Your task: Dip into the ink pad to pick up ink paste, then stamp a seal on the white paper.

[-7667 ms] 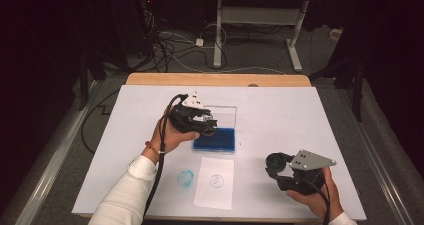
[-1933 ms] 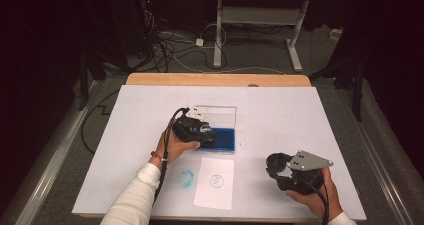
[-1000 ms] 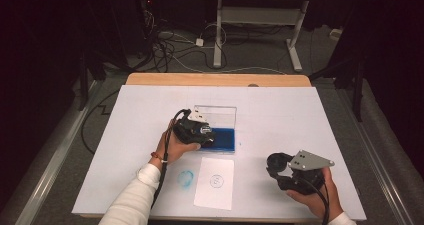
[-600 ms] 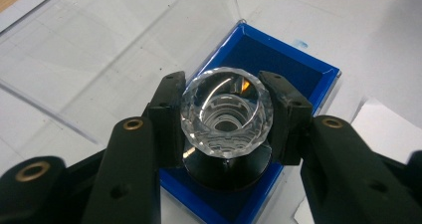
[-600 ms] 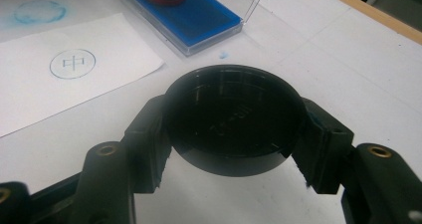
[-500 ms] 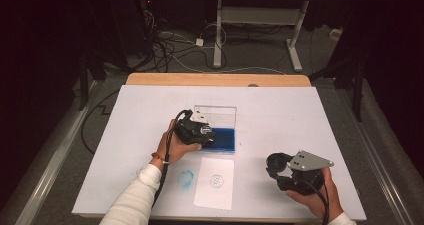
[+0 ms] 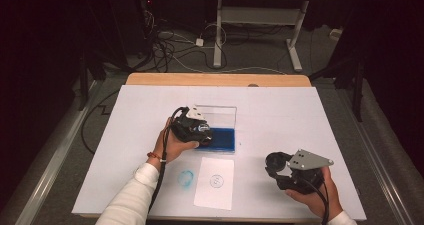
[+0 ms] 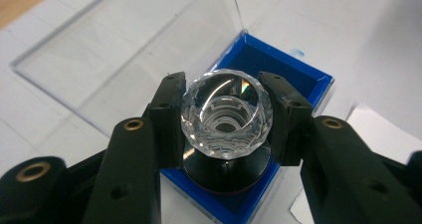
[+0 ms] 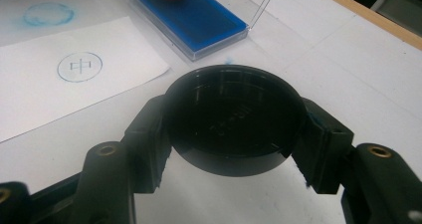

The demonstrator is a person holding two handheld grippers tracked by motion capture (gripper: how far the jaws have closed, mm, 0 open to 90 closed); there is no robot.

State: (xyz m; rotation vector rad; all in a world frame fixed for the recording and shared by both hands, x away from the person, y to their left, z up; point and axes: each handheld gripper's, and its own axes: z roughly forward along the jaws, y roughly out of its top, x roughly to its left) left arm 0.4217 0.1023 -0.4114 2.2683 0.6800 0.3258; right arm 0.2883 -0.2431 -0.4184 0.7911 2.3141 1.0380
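My left gripper (image 8: 226, 120) is shut on a stamp with a faceted clear handle (image 8: 226, 112). The stamp's dark base stands on the blue ink pad (image 8: 283, 79) of a small case with an upright clear lid (image 8: 134, 50). In the high view the left gripper (image 7: 200, 133) is over the pad's (image 7: 224, 139) left part. At the near right my right gripper (image 7: 278, 168) is shut on a round black cap (image 9: 234, 117), held level above the table. Between the hands lies a white paper (image 7: 215, 182) bearing a blue round stamp print (image 9: 79, 67).
A smudged blue ring (image 7: 186, 177) marks the white table cover (image 7: 280, 115) left of the paper. A wooden table edge (image 7: 215, 79) runs along the back. Beyond it stand desk legs and loose cables on the floor.
Since the oldest frame the left gripper has come down with the stamp from above the case onto the ink pad. Over the last second it barely shifts. The right gripper stays put.
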